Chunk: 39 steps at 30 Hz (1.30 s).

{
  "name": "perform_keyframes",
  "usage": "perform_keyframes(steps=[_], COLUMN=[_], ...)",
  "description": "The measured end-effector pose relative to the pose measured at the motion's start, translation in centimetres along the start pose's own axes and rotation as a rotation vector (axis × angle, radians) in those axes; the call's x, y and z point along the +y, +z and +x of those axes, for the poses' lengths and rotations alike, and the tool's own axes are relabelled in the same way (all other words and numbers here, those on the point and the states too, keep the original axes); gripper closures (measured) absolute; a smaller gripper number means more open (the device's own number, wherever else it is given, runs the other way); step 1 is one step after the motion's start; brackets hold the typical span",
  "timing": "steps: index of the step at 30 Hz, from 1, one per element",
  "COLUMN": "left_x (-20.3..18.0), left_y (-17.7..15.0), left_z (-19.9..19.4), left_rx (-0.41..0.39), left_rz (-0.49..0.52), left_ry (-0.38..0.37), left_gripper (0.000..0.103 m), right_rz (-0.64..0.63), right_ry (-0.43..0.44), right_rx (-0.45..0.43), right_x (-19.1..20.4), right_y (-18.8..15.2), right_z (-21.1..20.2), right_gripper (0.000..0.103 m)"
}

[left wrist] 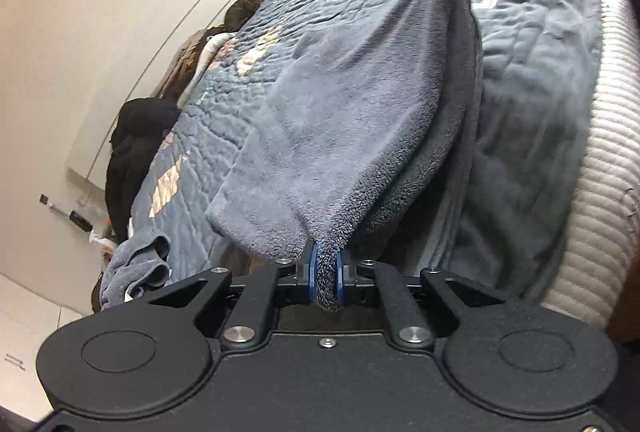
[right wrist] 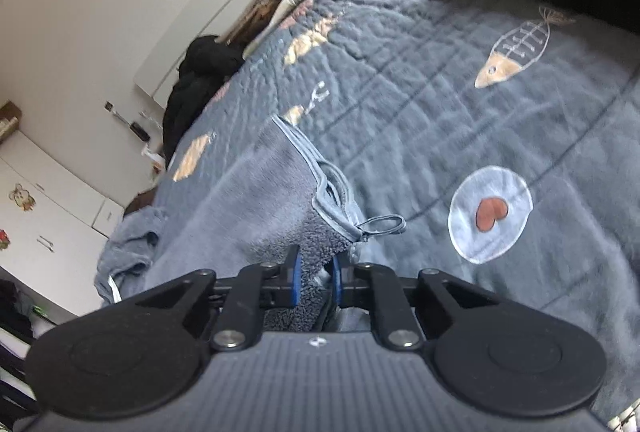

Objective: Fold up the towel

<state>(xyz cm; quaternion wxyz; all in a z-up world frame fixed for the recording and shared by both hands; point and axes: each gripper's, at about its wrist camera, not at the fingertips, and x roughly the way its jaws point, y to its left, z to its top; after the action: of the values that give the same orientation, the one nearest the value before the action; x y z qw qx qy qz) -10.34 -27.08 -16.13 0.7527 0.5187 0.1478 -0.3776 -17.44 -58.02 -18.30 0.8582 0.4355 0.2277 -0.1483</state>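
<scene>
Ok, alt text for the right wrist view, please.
The right gripper pinches a corner of a grey-blue towel beside its hanging loop, above a blue quilt patterned with fish.

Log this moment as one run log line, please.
stage: fold in progress | left gripper: shut on towel | right gripper: shut on towel | towel: lifted, stretched over bed quilt

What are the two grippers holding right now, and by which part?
Both grip the fluffy grey-blue towel: the left gripper pinches one corner, and the right gripper pinches the corner beside the hanging loop.
</scene>
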Motion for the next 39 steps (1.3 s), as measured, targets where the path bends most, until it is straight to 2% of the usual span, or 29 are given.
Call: perform_keyframes(steps=[5,7,9,10,12,15,18,20,23,24,26,28,30,36,39], left_x=[-2.3,-3.2,-3.3,-3.2,-1.7,1.3,3.3,3.6,3.1,2.8,1.8,0.5,-0.8,-3.1,-1.4], left_y=[-1.0,-1.5,-1.8,-2.0,-2.2,-2.2,-0.8,0.5,2.2,2.5,2.7,2.0,1.1,-0.5,-0.9], left_z=[1.6,2.5,2.3,2.0,0.8,-1.0,-1.1,-0.2,2.6,3.6,5.5,6.3,6.6,3.7,2.3], left_rx=[0.050,0.077,0.083,0.081,0.056,0.000,-0.047,-0.052,-0.045,-0.035,0.005,0.029,0.044,0.033,0.005], left_rz=[0.065,0.105,0.106,0.099,0.012,-0.133,-0.208,-0.211,-0.195,-0.189,-0.169,-0.143,-0.119,-0.115,-0.187], left_ry=[-0.031,-0.032,-0.044,-0.052,-0.069,-0.063,0.003,0.044,0.110,0.130,0.156,0.146,0.131,0.055,0.015], left_gripper=[0.092,0.086,0.067,0.064,0.059,0.056,0.056,0.055,0.053,0.049,0.047,0.047,0.047,0.048,0.047], right_rz=[-0.060,-0.092,-0.090,-0.102,-0.149,-0.183,-0.243,-0.288,-0.307,-0.322,-0.378,-0.405,-0.402,-0.390,-0.404], right_ry=[-0.083,-0.132,-0.142,-0.155,-0.166,-0.103,0.002,0.050,0.078,0.074,0.020,-0.030,-0.031,-0.056,-0.073], right_rx=[0.014,0.021,0.024,0.013,-0.030,-0.068,-0.073,-0.038,0.046,0.073,0.115,0.151,0.165,0.152,0.146], right_x=[-0.6,-0.8,-0.9,-0.8,-0.3,0.7,3.5,5.6,7.5,7.8,7.9,7.0,5.4,3.5,3.1], right_y=[-0.4,-0.5,-0.1,0.3,1.1,2.2,2.1,1.7,1.1,0.8,0.2,-0.2,-0.3,0.1,0.0], right_z=[0.9,1.4,1.0,0.3,-1.5,-3.5,-3.2,-1.4,2.4,3.8,6.2,7.6,7.6,5.8,5.4], right_gripper=[0.087,0.079,0.067,0.065,0.061,0.056,0.047,0.045,0.044,0.044,0.044,0.044,0.045,0.047,0.047])
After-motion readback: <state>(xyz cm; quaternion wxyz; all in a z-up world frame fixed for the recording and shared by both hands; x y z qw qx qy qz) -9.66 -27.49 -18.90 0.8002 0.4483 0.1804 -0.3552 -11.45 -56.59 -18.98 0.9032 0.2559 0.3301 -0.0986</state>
